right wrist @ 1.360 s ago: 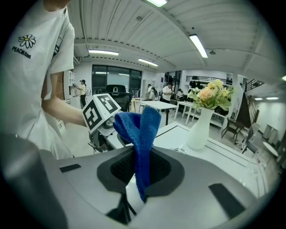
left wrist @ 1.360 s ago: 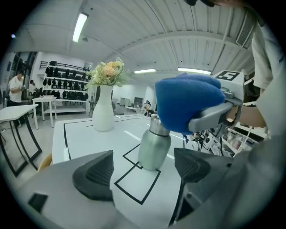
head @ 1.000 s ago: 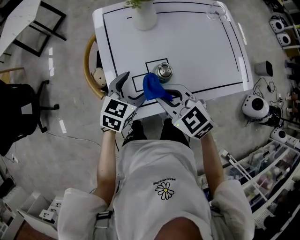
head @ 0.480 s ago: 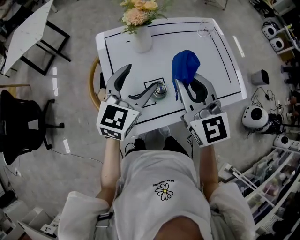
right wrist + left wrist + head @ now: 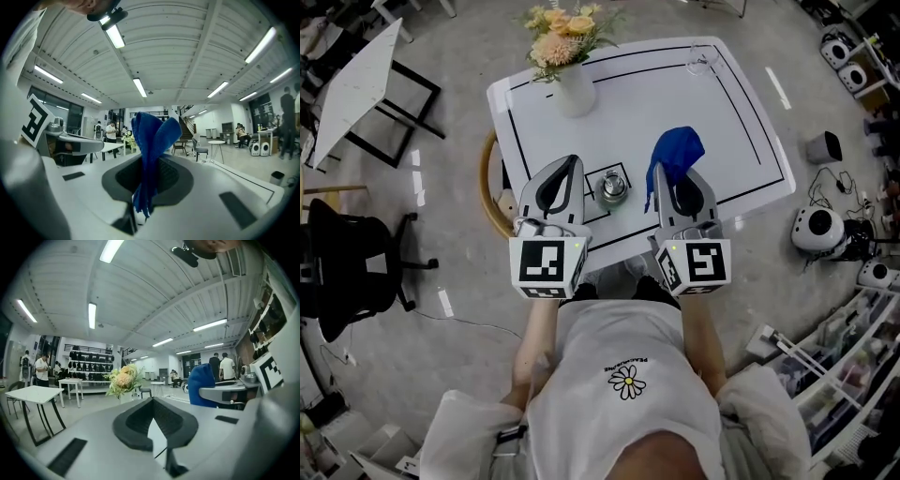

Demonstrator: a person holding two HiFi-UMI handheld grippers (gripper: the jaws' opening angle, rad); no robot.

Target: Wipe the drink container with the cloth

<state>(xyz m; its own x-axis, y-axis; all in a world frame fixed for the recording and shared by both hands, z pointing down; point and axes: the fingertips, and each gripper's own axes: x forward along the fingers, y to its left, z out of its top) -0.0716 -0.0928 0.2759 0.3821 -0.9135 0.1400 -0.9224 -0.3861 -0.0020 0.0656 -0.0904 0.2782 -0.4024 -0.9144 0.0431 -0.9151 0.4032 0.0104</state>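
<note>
Head view: cloth [image 5: 676, 150] clamped in right tool [image 5: 672, 172].

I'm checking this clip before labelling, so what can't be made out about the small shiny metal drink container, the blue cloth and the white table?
Small shiny metal drink container: head view shows only its top, not its sides; neither gripper view shows it.
Blue cloth: head view, its pinched end is hidden inside the right gripper's shut jaws.
White table: head view, its near edge is partly covered by that gripper and the left gripper.
</note>
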